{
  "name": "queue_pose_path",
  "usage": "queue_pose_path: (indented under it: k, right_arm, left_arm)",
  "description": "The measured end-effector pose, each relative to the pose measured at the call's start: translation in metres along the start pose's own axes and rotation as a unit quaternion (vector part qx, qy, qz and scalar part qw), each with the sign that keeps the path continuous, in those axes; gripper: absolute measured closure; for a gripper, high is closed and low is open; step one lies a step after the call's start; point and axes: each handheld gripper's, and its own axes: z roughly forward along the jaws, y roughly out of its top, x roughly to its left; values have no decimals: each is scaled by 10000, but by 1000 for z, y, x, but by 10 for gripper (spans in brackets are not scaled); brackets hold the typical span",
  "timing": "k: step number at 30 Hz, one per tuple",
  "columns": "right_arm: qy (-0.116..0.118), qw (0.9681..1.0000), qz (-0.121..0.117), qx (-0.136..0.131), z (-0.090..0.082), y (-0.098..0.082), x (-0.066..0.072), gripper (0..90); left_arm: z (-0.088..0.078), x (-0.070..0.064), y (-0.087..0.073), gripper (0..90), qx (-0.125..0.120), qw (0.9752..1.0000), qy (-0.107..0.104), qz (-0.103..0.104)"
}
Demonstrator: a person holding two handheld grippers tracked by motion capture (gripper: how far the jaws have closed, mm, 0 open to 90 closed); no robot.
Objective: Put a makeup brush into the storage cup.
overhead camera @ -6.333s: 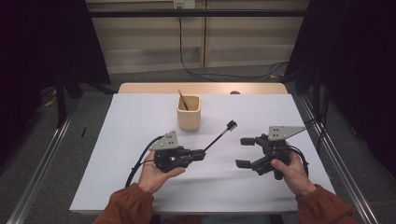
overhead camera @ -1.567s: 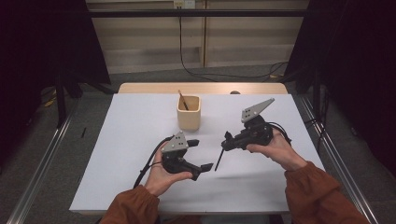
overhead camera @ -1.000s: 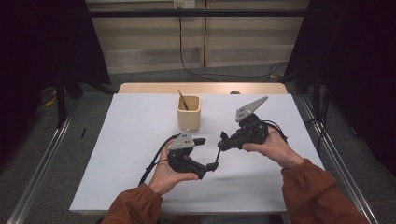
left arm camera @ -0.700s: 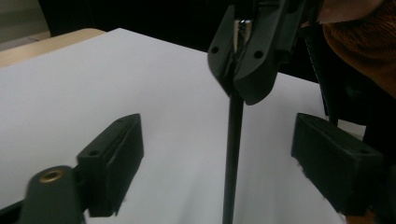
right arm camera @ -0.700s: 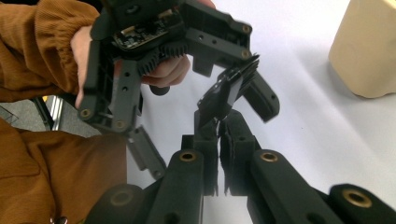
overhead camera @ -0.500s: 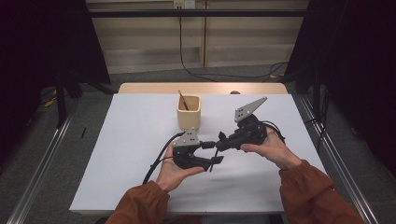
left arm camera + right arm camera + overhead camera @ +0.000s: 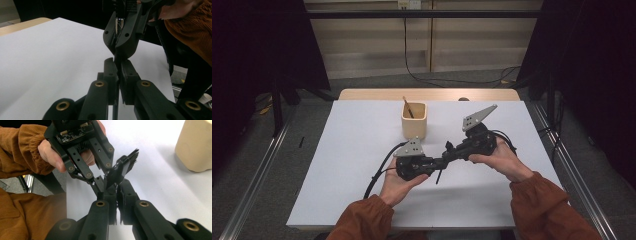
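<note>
While both grippers meet above the white table, the left gripper has just clamped the black brush that the right gripper also grips.

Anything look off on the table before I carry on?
Nothing spilled or damaged. The black brush hangs off the table, clamped at once by left claw and right claw. The beige cup stands upright, a brown stick leaning inside.
</note>
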Motion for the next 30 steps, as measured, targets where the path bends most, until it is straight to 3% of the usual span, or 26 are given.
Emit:
queue_pose_path:
  k: [14, 21, 30]
  right_arm:
    - [23, 9997, -19, -234, 0, -3, -1, 833]
    - [-90, 9989, 25, -468, -7, -5, 0, 694]
    - [-334, 9973, 35, -648, -5, -10, 1, 398]
  left_arm:
    - [-1, 1, 0, 857, -41, 10000, -18, 6]
    - [-6, 3, 1, 857, -32, 10000, 26, 9]
    - [-8, 3, 2, 857, -65, 9999, 122, 29]
